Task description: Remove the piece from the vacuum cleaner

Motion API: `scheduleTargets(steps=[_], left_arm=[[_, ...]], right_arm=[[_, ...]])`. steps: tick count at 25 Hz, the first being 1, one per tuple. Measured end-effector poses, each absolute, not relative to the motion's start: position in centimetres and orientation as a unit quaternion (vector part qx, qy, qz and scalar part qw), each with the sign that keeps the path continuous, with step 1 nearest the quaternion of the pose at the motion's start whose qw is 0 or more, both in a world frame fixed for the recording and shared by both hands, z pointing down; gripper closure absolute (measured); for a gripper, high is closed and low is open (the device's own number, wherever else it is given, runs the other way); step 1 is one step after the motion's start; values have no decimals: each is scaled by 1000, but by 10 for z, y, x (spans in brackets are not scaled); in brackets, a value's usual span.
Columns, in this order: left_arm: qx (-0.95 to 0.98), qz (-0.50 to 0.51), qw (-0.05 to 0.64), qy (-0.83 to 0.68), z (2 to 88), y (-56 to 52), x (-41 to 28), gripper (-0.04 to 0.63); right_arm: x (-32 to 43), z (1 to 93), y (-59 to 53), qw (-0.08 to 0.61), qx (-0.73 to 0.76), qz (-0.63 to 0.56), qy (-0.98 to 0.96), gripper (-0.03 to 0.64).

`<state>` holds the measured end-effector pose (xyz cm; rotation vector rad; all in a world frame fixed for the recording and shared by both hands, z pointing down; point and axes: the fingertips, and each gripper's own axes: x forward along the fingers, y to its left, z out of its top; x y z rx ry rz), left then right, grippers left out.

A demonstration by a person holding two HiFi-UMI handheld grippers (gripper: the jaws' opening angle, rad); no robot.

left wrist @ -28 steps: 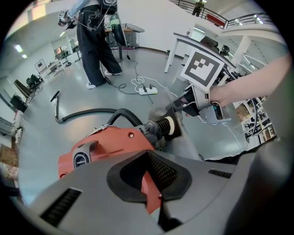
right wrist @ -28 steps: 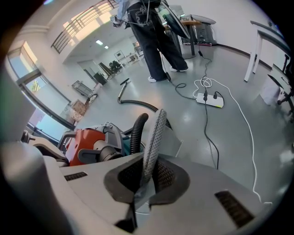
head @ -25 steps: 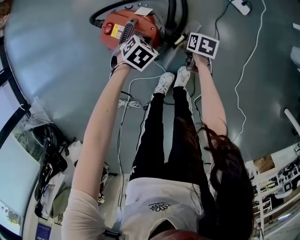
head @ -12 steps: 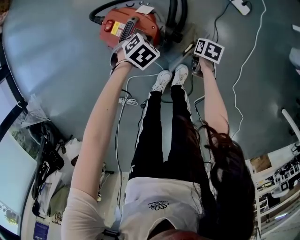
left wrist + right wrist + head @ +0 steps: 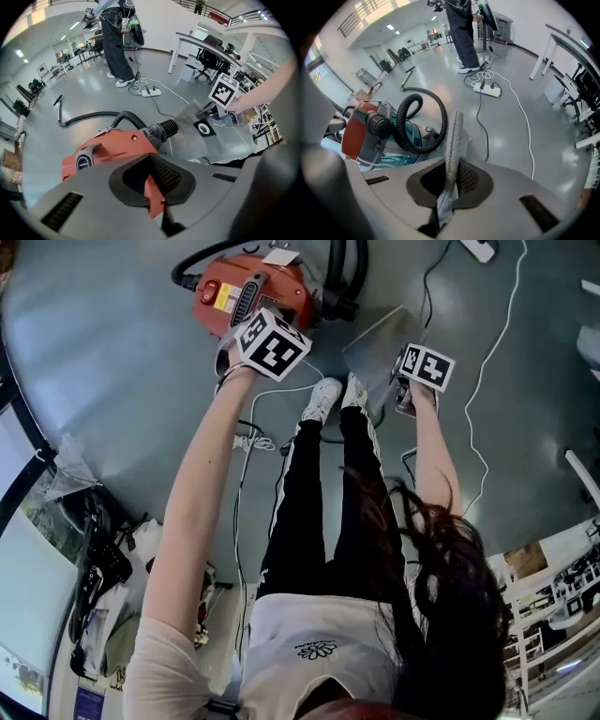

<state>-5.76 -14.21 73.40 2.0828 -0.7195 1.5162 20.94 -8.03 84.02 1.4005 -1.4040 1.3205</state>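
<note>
The red vacuum cleaner point(image 5: 246, 292) lies on the grey floor at the top of the head view, with its black hose point(image 5: 343, 277) curling behind it. My left gripper point(image 5: 153, 190) is shut on a red edge of the vacuum cleaner point(image 5: 115, 147). My right gripper point(image 5: 447, 187) is shut on the grey flat piece point(image 5: 453, 138), seen edge-on and upright between the jaws. In the head view this piece point(image 5: 377, 348) hangs clear to the right of the vacuum, in front of the right gripper's marker cube point(image 5: 427, 367). Its black label point(image 5: 205, 127) shows in the left gripper view.
A white power strip point(image 5: 487, 89) and long cables point(image 5: 497, 343) lie on the floor to the right. The person's white shoes point(image 5: 330, 399) stand just below the vacuum. Bags and clutter point(image 5: 94, 568) sit at the left. Another person point(image 5: 464, 33) and desks point(image 5: 211, 47) are further off.
My right gripper has drawn to the right, away from the vacuum, and the grey piece has come out with it. The left gripper has stayed on the vacuum.
</note>
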Motion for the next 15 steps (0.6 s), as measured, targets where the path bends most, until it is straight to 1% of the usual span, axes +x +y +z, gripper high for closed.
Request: scheduleTargets(steps=[6, 15], left_arm=[[756, 545, 235, -275, 735, -143, -57, 591], [728, 482, 308, -378, 730, -137, -59, 591]], right_arm=[[196, 831, -95, 356, 541, 507, -569, 595], [163, 791, -107, 347, 539, 494, -588, 595]])
